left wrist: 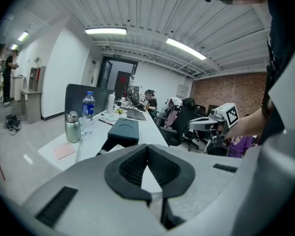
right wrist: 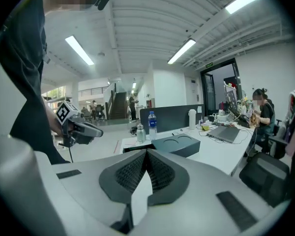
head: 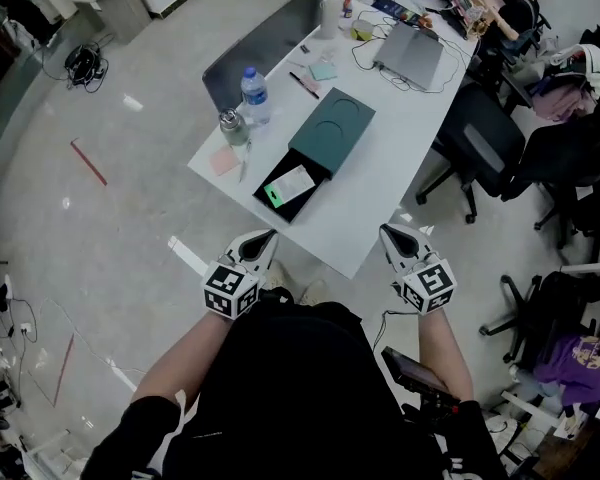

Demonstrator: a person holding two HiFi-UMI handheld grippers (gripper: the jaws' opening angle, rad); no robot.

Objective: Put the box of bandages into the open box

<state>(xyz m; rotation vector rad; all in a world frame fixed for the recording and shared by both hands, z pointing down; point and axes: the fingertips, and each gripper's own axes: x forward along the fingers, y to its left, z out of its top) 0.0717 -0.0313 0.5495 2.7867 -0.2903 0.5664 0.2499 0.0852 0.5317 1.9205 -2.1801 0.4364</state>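
At the near corner of the white table point(head: 380, 183), the person stands with both grippers held close to the body, short of the tabletop. The left gripper point(head: 260, 242) has its jaws clenched together with nothing between them. The right gripper point(head: 398, 236) is likewise closed tight and empty. On the table the open box point(head: 312, 198), black inside, holds the box of bandages point(head: 288, 186), a white pack with a green end lying flat in it. A dark teal lid point(head: 335, 123) lies right against the open box's far side. To the left stand a steel flask point(head: 232, 126) and a water bottle point(head: 254, 92), with a pink note point(head: 223, 160) near the flask.
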